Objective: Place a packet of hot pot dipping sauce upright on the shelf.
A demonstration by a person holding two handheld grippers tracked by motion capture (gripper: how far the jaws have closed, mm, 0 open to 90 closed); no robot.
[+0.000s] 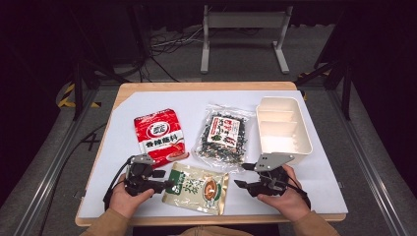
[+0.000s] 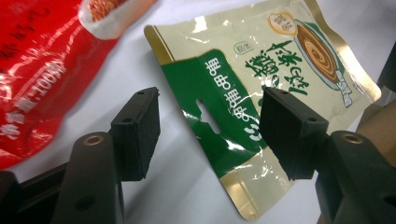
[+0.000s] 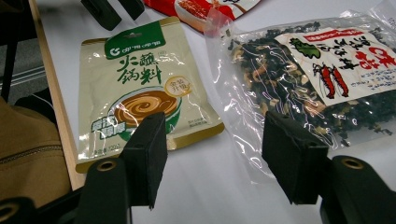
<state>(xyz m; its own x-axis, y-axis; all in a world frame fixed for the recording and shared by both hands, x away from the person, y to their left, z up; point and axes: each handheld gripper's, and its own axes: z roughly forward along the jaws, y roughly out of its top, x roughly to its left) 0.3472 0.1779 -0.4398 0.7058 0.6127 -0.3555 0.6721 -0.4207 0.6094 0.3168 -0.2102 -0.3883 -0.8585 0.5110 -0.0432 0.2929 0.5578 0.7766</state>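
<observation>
Three pouches [image 1: 197, 187] and one white bin [image 1: 284, 129] on the table, two claws, left [image 1: 164, 178] and right [image 1: 242, 175], both wide open, empty.

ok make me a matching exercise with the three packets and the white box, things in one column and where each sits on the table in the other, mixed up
Things:
1. red packet
2. clear seaweed packet
3. green and cream packet
4. white box

Places:
A. near edge, between the left gripper and the right gripper
B. far right of the table
C. left side, beyond the left gripper
D. middle, between the red packet and the white box

Pairs: 1-C, 2-D, 3-A, 4-B
</observation>
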